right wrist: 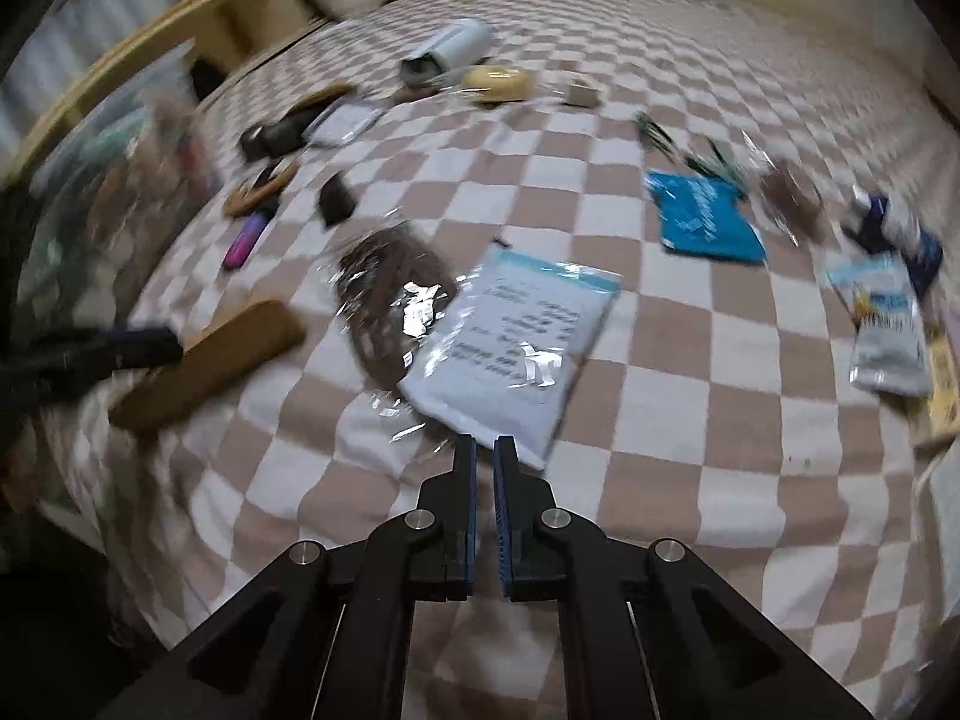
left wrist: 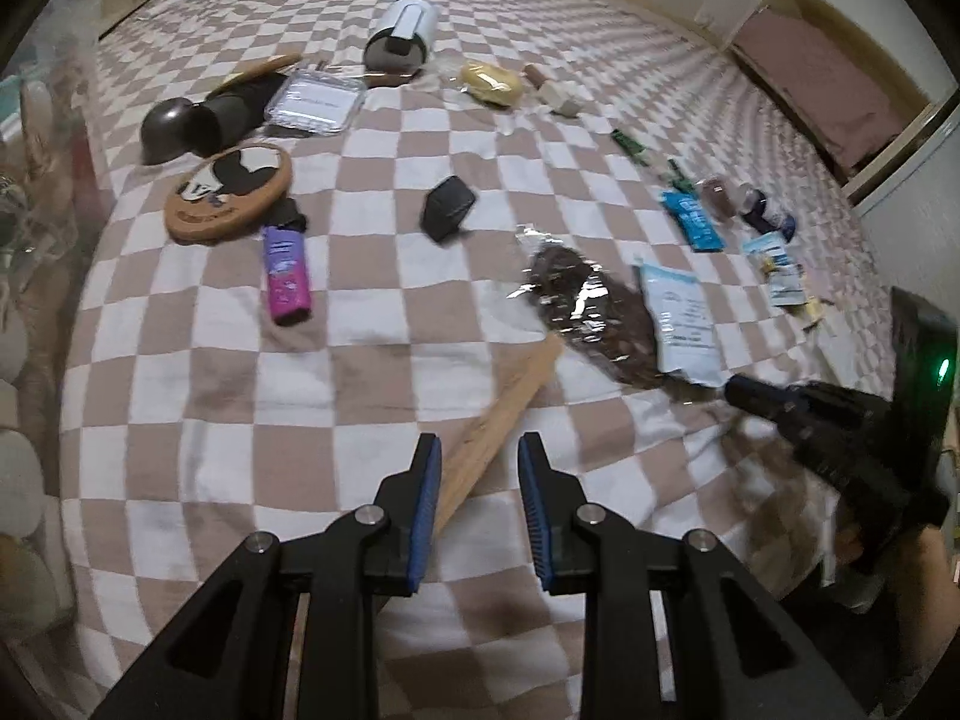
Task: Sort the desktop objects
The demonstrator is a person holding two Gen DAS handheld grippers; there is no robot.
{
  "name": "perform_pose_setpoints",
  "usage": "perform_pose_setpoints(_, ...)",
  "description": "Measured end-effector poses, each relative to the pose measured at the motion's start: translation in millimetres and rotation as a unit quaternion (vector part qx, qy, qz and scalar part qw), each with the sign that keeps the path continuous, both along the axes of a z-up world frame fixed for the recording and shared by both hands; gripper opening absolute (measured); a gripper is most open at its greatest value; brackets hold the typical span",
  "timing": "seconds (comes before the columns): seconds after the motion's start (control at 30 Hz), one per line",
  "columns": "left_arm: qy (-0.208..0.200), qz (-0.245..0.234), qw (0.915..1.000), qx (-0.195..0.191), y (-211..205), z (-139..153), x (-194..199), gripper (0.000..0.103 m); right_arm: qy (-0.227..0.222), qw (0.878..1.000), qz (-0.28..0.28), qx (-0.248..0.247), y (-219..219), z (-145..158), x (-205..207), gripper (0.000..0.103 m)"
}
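your left gripper [left wrist: 480,450] has its jaws partly apart, with the wooden strip [left wrist: 501,420] running between them; its near end lies against the left blue pad while the right pad stands clear of it, so whether you truly grip it cannot be told. the strip slants up and to the right from the jaws, its far end stopping just short of the clear bag of dark brown bits [left wrist: 585,306]. the gripper points steeply down at the checkered blanket [left wrist: 372,324].

further left on the blanket lie the round cork coaster [left wrist: 231,192], the purple tube [left wrist: 288,273] just below it, and a small black box [left wrist: 449,208] near the middle.

your right gripper [right wrist: 485,450] is clenched, its blue pads nearly together. the tips sit right at the near edge of the white printed pouch [right wrist: 516,342], and crinkled clear film lies just to their left; whether anything is pinched between the pads cannot be told from this blurred view. the pouch overlaps the right side of the bag of brown bits. this gripper too tilts steeply down, and in the left camera it shows at the right edge, tips beside the pouch's lower corner.

to the right lie a blue packet [right wrist: 705,219] and, well apart, a white and blue packet [right wrist: 885,324].
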State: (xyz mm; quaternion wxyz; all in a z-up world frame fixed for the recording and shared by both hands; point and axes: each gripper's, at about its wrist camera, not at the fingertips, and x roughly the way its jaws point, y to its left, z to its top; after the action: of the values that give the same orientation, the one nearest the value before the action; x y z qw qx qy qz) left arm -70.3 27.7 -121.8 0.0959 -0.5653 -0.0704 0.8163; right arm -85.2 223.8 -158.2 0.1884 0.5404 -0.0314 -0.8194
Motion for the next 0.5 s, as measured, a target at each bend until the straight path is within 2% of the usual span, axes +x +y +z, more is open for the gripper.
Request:
perform_pose_setpoints(0.17,-0.002,0.004,0.9997,-0.026,-5.7,-12.2,-3.7,0.026,-0.038,0.994,-0.071,-0.076,25.3,-7.0,-16.1,0.007)
perform_pose_setpoints(0.23,0.000,0.004,0.9995,-0.032,-8.2,-14.7,-4.9,0.026,-0.048,0.991,-0.092,-0.090,30.7,-9.8,-19.1,0.030)
perform_pose_setpoints(0.27,0.001,0.004,0.9995,-0.031,-9.7,-15.5,-5.0,0.026,-0.051,0.989,-0.103,-0.091,33.0,-10.9,-20.1,0.062)
perform_pose_setpoints(0.3,0.001,0.005,0.9995,-0.031,-11.2,-16.3,-5.2,0.027,-0.054,0.988,-0.115,-0.093,35.4,-12.0,-21.2,0.074)
perform_pose_setpoints(0.5,0.006,-0.003,0.9996,-0.027,-11.3,-17.2,-2.6,0.027,-0.089,0.979,-0.141,-0.121,36.8,-21.6,-32.6,0.073)
